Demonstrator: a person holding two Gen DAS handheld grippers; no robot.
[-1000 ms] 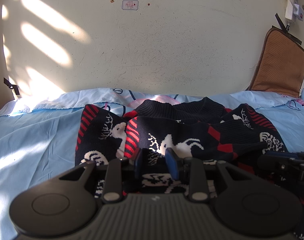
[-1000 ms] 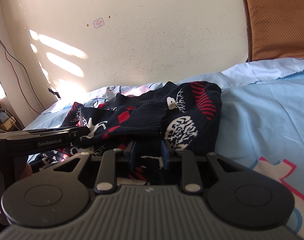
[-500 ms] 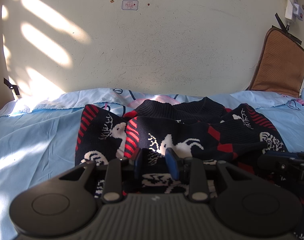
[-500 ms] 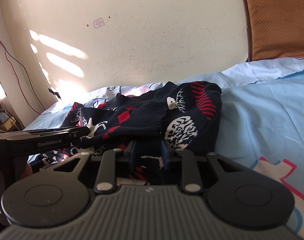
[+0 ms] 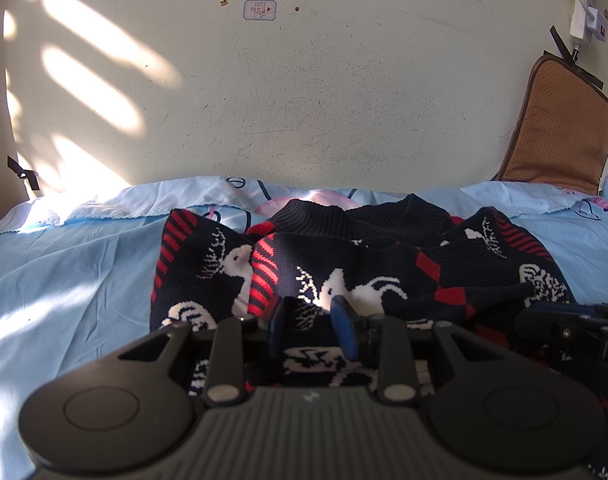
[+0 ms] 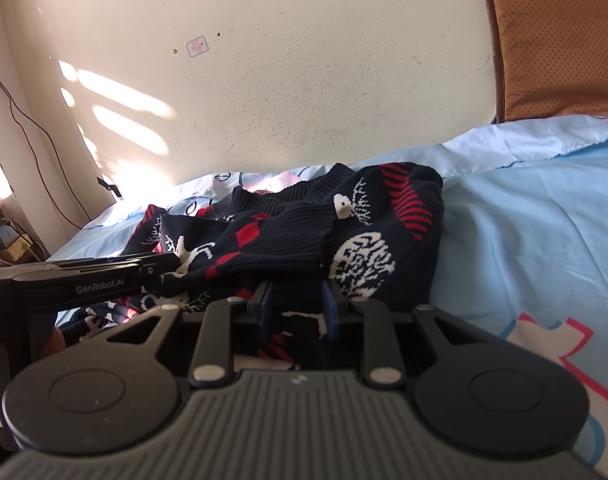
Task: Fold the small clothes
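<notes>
A small navy knit sweater (image 5: 384, 264) with red stripes and white animal figures lies bunched on the light blue bedsheet (image 5: 63, 280). My left gripper (image 5: 310, 322) is shut on the sweater's near hem, with fabric between its blue pads. My right gripper (image 6: 297, 306) is shut on the near hem of the same sweater (image 6: 304, 232) further right. The right gripper's side shows at the right edge of the left wrist view (image 5: 572, 324). The left gripper's body shows at the left of the right wrist view (image 6: 95, 276).
A cream wall (image 5: 304, 100) rises just behind the bed. A brown padded cushion (image 5: 560, 128) leans on the wall at the right. A power strip (image 5: 584, 12) hangs above it. Cables and a plug box (image 6: 7, 240) sit at the bed's far left.
</notes>
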